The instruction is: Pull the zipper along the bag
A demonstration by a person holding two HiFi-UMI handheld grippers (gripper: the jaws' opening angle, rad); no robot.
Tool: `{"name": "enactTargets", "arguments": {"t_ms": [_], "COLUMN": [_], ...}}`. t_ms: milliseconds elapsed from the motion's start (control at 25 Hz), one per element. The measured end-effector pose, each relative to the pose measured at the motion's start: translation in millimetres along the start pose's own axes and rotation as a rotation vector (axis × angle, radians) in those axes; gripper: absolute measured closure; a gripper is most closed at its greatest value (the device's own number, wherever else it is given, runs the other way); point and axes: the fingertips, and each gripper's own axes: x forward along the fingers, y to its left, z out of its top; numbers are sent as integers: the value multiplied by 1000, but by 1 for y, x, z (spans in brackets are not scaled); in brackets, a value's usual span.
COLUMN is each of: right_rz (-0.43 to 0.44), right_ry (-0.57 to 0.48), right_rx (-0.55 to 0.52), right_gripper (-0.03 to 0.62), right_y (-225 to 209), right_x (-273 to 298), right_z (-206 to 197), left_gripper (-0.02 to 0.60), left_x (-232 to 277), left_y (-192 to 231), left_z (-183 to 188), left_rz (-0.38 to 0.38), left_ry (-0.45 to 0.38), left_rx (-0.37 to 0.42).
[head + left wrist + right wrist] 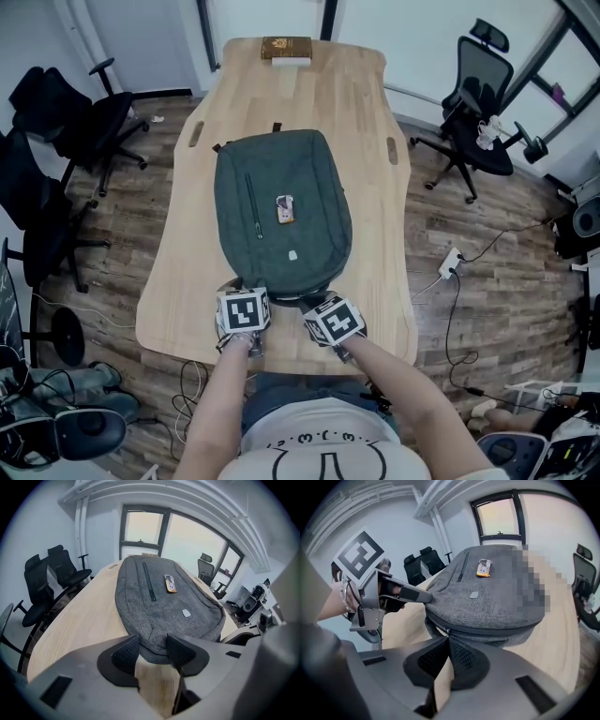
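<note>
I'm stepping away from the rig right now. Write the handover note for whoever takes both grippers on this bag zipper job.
Left gripper: jaws apart, with the near edge of the backpack between them, not clamped.
Right gripper: jaws together at the zipper slider on that edge; whether the pull tab is pinched cannot be told.
The backpack lies flat on the wooden table.
Done: both grippers placed.
To do: steady the backpack, draw the zipper along it.
</note>
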Motion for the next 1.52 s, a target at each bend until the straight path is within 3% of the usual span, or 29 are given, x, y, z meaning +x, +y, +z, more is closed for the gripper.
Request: {"name": "enactTargets", "arguments": {"t_ms": [480, 840, 1520], "right_rz": [-90, -101, -198], "right_ry": [83, 120, 152], "right_rx": [-192, -173, -186], "right_gripper": [542, 540, 539], "right_y": [-20, -55, -136], "right_x": [-13, -30, -43], "right_z": [-9, -13, -9], "left_gripper": [396, 397, 397], "left_x": [1, 1, 0], "left_y": [0, -1, 1], "left_z": [-1, 0, -1], "left_rz": [-18, -26, -28], "left_ry": [8, 12, 39], "left_rx": [40, 47, 67]}}
